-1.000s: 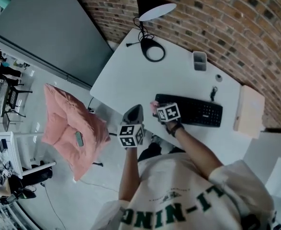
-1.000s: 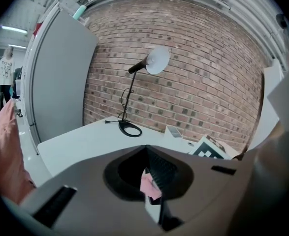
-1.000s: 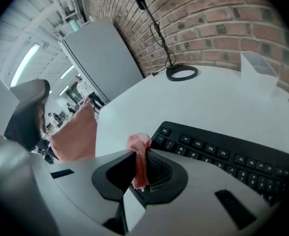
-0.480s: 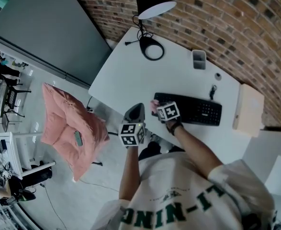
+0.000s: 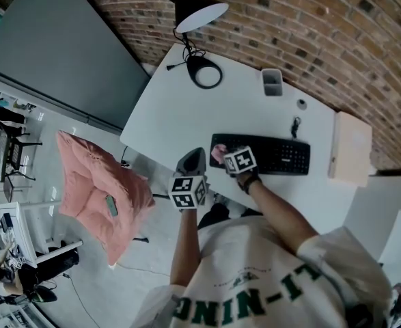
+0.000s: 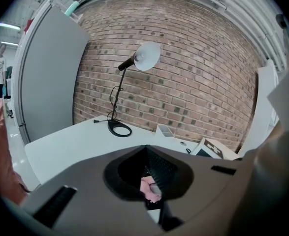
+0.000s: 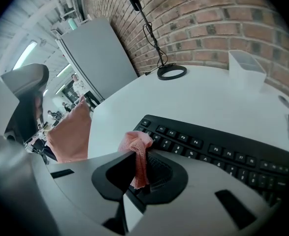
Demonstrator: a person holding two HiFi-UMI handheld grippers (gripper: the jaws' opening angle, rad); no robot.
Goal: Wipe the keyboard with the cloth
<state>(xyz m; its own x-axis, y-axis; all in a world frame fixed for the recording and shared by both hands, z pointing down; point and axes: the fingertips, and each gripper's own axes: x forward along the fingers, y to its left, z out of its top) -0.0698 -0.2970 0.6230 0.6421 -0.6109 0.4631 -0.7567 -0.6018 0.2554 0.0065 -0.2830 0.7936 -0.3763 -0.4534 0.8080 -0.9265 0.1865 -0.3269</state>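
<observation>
A black keyboard (image 5: 272, 155) lies on the white desk (image 5: 180, 115), near its front edge. My right gripper (image 5: 227, 154) is shut on a pink cloth (image 5: 218, 154) and holds it against the keyboard's left end. In the right gripper view the cloth (image 7: 137, 151) is pinched in the right gripper (image 7: 138, 177) and bunches over the leftmost keys of the keyboard (image 7: 223, 154). My left gripper (image 5: 192, 160) hovers off the desk's front edge, left of the keyboard, shut and holding nothing. The left gripper view looks past the left gripper (image 6: 149, 188) at the cloth (image 6: 149, 188).
A desk lamp (image 5: 201, 17) with a ring base (image 5: 205, 72) stands at the back left. A grey pen tray (image 5: 272, 82) sits behind the keyboard, and a beige box (image 5: 350, 149) at the desk's right end. A pink padded chair (image 5: 98, 190) stands on the floor, left.
The head view has swung a little, so the desk sits slightly lower and further left in the frame. The right gripper with the cloth stays at the keyboard's left end. The left gripper has barely moved.
</observation>
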